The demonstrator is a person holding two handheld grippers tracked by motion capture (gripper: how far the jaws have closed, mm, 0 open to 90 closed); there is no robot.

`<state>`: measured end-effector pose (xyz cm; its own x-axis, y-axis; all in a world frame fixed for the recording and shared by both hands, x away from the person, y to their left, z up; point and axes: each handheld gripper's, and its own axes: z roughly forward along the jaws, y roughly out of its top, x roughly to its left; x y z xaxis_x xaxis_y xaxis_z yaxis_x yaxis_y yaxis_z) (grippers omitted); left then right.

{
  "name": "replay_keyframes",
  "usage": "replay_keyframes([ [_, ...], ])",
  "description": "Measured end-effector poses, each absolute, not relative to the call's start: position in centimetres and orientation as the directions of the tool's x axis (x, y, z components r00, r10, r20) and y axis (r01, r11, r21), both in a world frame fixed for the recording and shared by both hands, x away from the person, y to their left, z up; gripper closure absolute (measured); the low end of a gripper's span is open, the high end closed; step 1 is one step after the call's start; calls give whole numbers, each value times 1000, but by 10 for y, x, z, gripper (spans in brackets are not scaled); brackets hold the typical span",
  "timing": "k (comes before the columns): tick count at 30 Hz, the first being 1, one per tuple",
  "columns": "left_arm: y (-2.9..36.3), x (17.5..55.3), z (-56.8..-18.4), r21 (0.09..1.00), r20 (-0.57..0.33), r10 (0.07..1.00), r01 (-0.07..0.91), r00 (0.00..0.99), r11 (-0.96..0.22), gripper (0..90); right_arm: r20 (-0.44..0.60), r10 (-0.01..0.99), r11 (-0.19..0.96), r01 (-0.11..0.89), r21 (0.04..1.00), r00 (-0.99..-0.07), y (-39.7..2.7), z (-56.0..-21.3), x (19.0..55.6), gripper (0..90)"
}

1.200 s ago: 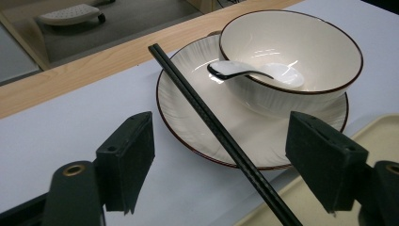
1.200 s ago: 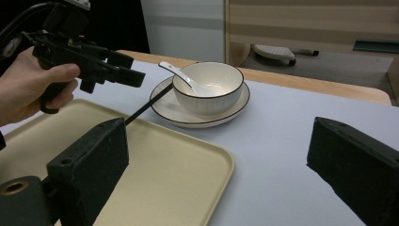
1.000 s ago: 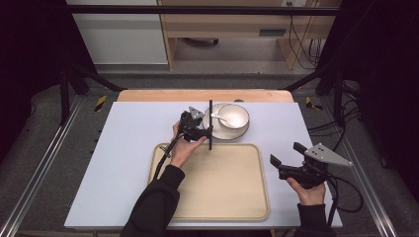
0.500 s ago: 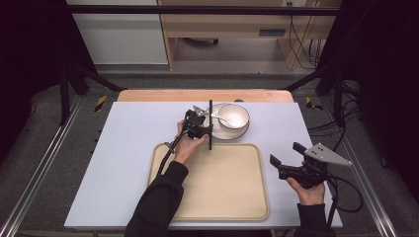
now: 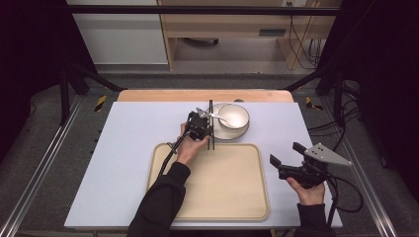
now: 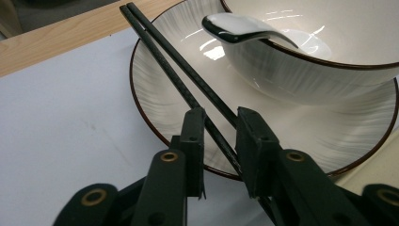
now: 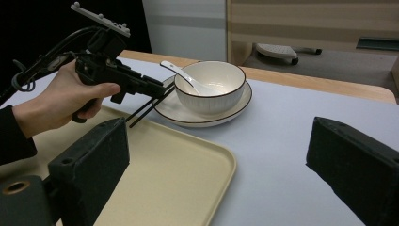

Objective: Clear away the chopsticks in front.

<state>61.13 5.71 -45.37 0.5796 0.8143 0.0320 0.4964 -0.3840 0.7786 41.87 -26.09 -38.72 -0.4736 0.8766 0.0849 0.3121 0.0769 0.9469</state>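
The left gripper (image 6: 219, 136) is closing its jaws around a pair of black chopsticks (image 6: 188, 82); earlier frames are on hand, and the jaws have just been narrowing. In the left gripper view the chopsticks are running between the two black jaws, the right jaw lying against them while a thin gap is showing at the left jaw, so the squeeze is not looking complete. The chopsticks are lying side by side across the left rim of a white plate (image 6: 155, 101), their far tips reaching past the rim toward the wooden table edge (image 6: 56, 42).

On the plate a white bowl (image 6: 329, 61) is sitting, and a white spoon (image 6: 240, 28) is leaning over the bowl's rim just above the chopsticks, close to the gripper's path. In the high view the left gripper (image 5: 207, 129) is hovering beside the plate (image 5: 222, 134), and the chopsticks (image 5: 211, 123) are stretching from the plate's side down to the top edge of a beige tray (image 5: 212, 197) lying on the pale table mat (image 5: 133, 143).

The right gripper (image 5: 286, 155) is resting well apart, to the right of the tray, its jaws standing wide with nothing between them; the right gripper view is showing those jaws (image 7: 226, 174) spread over the tray corner (image 7: 188, 174) and mat.
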Motion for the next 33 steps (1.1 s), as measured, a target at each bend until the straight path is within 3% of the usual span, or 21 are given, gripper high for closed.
replay_keyframes([
  [9, 56, 612, -455, 774, 35, 816, 501, 578, -387, 771, 85, 876, 77, 311, 947, -474, -261, -387, 419, 66],
  [18, 52, 619, -456, 760, 25, 827, 526, 562, -381, 741, 84, 876, 79, 313, 946, -474, -261, -387, 419, 69],
  [33, 53, 620, -457, 767, 6, 871, 556, 492, -319, 826, 87, 875, 80, 319, 944, -476, -259, -387, 419, 72],
])
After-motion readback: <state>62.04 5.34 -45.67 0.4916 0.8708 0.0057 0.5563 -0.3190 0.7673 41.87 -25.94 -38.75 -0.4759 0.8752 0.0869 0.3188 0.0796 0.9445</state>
